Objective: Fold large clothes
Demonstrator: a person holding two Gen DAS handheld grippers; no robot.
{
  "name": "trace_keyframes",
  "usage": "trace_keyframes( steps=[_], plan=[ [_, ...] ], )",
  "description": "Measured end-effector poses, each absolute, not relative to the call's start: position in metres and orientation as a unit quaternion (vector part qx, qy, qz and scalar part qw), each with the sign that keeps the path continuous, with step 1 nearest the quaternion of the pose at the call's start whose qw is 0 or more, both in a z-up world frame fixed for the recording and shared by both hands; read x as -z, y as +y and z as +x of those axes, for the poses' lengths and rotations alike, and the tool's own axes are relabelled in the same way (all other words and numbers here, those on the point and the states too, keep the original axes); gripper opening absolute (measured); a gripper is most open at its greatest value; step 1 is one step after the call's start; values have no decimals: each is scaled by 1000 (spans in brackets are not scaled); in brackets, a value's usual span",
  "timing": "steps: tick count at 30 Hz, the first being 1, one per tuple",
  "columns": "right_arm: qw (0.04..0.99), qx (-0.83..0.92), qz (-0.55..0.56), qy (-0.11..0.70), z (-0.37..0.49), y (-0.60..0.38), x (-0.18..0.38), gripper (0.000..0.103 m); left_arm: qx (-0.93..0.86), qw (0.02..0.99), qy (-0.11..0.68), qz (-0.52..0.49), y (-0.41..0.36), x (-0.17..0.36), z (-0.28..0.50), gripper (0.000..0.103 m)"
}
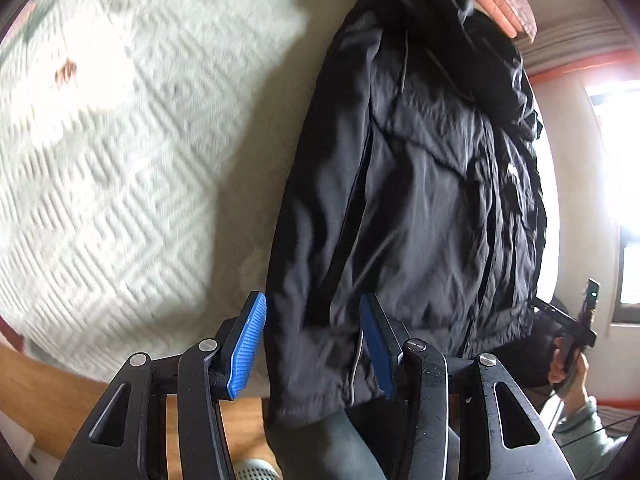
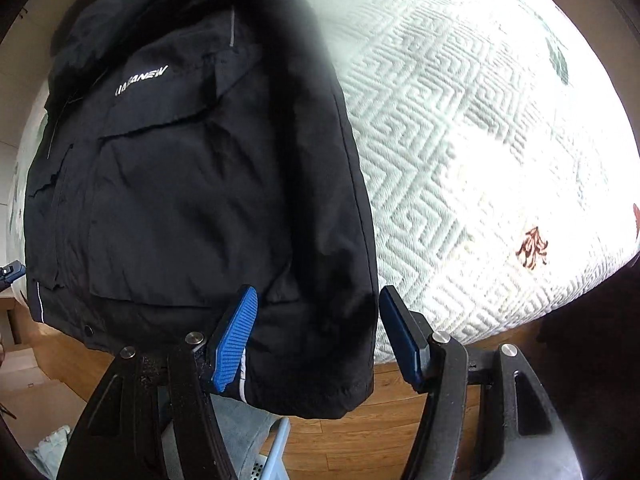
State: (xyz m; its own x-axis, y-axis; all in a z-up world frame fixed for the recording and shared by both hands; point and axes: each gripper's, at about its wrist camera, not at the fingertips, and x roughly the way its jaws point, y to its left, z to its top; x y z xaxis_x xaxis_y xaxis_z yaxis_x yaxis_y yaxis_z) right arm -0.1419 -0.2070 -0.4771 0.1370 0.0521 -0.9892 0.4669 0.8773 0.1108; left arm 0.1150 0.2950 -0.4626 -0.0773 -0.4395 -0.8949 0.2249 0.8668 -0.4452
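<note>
Black hooded jacket [image 1: 420,184] of smooth, creased shell fabric with grey piping, flap pockets and white chest lettering, lying flat along the edge of a bed, hem hanging slightly over the near side above the wooden plank floor [image 2: 380,432]. Left gripper [image 1: 312,340], blue ribbed pads apart, straddling one hem corner; right gripper [image 2: 316,336], pads also apart, straddling the other hem corner, with no pinch visible on either. Underneath, white quilted bedspread [image 1: 120,160] with raised zigzag weave and printed leaf motifs; bright window on one side.
</note>
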Motion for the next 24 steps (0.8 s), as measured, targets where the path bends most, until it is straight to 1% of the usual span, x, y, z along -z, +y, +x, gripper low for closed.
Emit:
trace_keyframes(
  steps=[6,9,14,17,19,20,21,22,23,24],
  plan=[
    [716,137,220,648,-166,-213,490,66,249,661,703,-84,299,477,97,50],
    [713,130,241,646,-177,-218,494,66,247,653,710,-85,302,484,90,50],
    [706,99,286,640,-191,-225,505,66,252,632,724,-113,305,501,79,50],
    [702,84,291,644,-191,-223,511,67,256,632,723,-112,300,505,75,50],
    [704,78,299,639,-193,-221,511,64,256,633,723,-106,296,505,74,50],
    [706,78,300,637,-194,-222,510,62,258,632,723,-106,296,504,74,50],
    [707,77,302,635,-194,-221,510,57,259,633,722,-103,295,504,74,49],
    [708,75,311,630,-195,-223,509,52,259,634,722,-99,294,505,74,46],
    [709,76,316,625,-195,-221,508,45,262,635,721,-94,293,504,73,37],
    [712,74,317,623,-198,-222,505,33,265,634,720,-92,294,504,74,31]
  ],
)
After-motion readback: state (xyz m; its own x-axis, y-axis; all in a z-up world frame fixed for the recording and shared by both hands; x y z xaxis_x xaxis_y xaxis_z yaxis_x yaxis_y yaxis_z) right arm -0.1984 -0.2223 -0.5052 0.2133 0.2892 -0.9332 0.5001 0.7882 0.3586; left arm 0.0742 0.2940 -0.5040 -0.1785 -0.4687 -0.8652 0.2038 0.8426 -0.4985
